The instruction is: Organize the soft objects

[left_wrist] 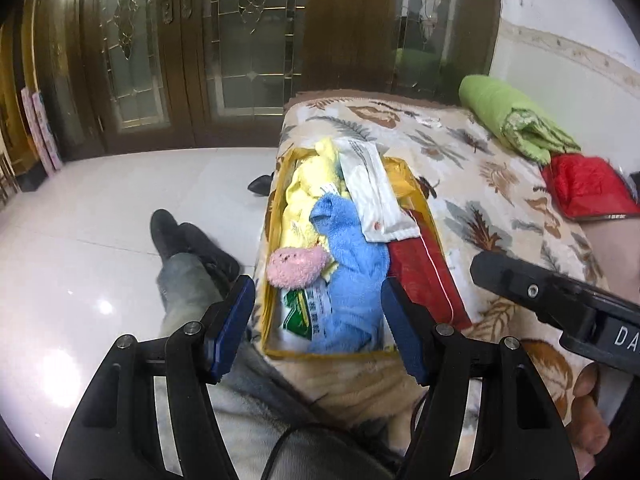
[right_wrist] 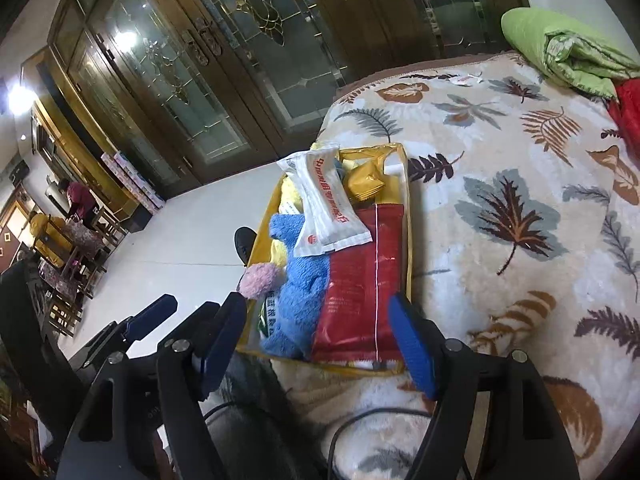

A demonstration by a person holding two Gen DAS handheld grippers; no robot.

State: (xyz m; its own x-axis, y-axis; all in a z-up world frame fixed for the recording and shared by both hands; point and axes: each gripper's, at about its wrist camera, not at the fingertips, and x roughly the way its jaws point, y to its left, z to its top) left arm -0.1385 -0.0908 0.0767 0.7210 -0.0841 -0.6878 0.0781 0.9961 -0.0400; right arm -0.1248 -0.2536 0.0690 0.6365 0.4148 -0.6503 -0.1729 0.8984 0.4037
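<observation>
From the left wrist, the left gripper [left_wrist: 318, 324] had its fingers spread wide, gripping nothing, above the yellow bag [left_wrist: 276, 216] on the bed [left_wrist: 492, 184]. A blue towel [left_wrist: 352, 280] half hid the packets beneath.

From the right wrist, the right gripper [right_wrist: 320, 340] likewise stood open and empty; its fingers cut off the bag's near corners.
</observation>
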